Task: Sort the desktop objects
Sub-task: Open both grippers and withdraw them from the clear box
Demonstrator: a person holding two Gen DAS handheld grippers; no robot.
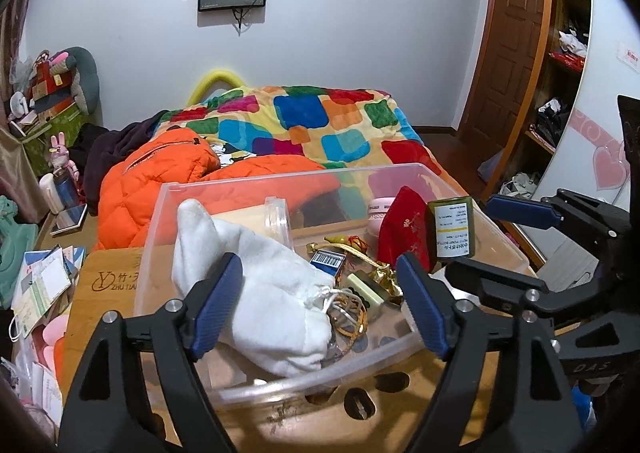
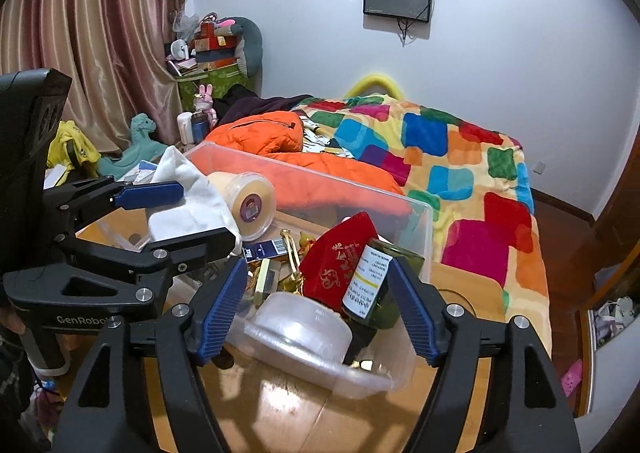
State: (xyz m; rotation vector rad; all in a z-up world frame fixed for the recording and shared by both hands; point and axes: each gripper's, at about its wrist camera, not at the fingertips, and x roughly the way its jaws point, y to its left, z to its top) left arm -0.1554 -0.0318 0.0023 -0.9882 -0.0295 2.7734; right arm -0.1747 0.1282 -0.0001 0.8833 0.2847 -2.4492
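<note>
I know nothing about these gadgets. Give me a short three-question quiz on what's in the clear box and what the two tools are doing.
1. True or false: the white cloth pouch lies inside the clear plastic bin.
2. What colour is the pouch leaning on the dark green bottle?
   A. red B. blue C. black
3. Fill in: both the left tool and the right tool have their jaws ____.

Key: 1 true; 2 A, the red pouch; 3 open.

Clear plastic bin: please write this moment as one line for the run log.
left gripper: open, over white pouch | right gripper: open, around dark green bottle | clear plastic bin: filled, on wooden table
</note>
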